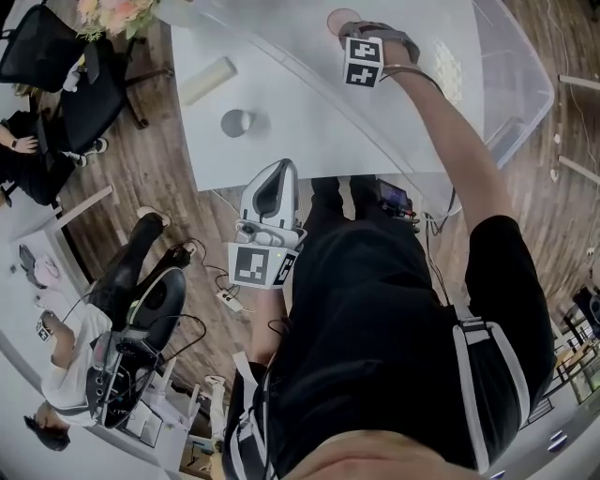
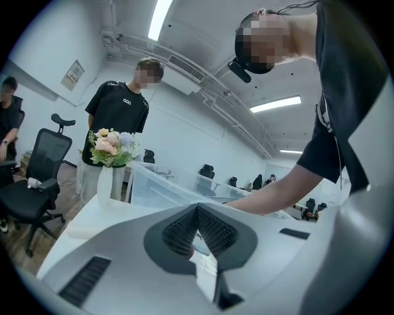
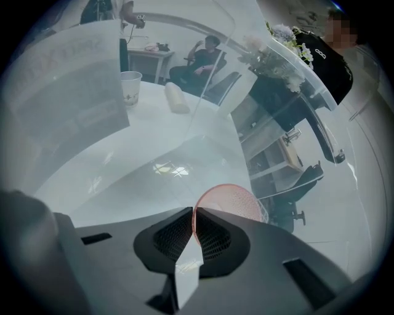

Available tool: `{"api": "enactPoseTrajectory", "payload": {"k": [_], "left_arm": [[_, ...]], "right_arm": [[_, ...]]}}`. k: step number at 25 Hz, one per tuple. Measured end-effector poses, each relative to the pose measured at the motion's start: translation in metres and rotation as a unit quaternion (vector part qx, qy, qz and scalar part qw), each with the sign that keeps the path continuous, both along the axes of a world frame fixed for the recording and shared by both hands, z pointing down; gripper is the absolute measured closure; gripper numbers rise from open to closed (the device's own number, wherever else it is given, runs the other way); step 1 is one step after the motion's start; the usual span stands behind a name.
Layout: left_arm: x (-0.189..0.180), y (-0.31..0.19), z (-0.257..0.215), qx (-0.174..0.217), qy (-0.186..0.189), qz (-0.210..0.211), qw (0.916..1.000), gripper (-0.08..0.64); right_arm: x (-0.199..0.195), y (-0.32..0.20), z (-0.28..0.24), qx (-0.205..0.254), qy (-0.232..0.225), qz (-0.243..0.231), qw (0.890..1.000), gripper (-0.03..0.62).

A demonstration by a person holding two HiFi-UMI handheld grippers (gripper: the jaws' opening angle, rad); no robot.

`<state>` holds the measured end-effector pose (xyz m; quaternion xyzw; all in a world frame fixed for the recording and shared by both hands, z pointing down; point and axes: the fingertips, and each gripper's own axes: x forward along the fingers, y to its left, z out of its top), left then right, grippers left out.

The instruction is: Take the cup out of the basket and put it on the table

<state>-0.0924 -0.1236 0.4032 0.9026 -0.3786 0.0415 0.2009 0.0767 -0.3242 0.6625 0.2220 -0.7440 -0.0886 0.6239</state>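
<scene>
A translucent pink cup point(image 1: 338, 16) stands inside the clear plastic basket point(image 1: 525, 89) on the white table point(image 1: 309, 131). My right gripper point(image 1: 349, 28) reaches down into the basket and is shut on the cup's rim. In the right gripper view the pink cup point(image 3: 233, 198) shows just past the jaws, its thin wall pinched between the pads of the right gripper point(image 3: 192, 214). My left gripper point(image 1: 280, 171) hovers at the table's near edge, away from the basket. The left gripper point(image 2: 197, 210) has its jaws together with nothing between them.
On the table left of the basket stand a grey cup point(image 1: 237, 122) and a pale roll point(image 1: 208, 80); a vase of flowers point(image 1: 112, 13) is at the far corner. A white paper cup point(image 3: 130, 85) shows beyond the basket wall. People and office chairs stand around.
</scene>
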Motion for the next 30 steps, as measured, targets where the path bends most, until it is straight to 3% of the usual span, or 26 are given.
{"api": "enactPoseTrajectory", "payload": {"k": [16, 30], "left_arm": [[-0.001, 0.010, -0.005, 0.009, 0.004, 0.002, 0.9999, 0.540], [0.000, 0.025, -0.021, 0.037, 0.016, 0.012, 0.9991, 0.540]], "right_arm": [[0.006, 0.009, -0.028, 0.011, -0.042, 0.034, 0.998, 0.561], [-0.010, 0.038, -0.107, 0.052, -0.074, 0.016, 0.996, 0.561]]}}
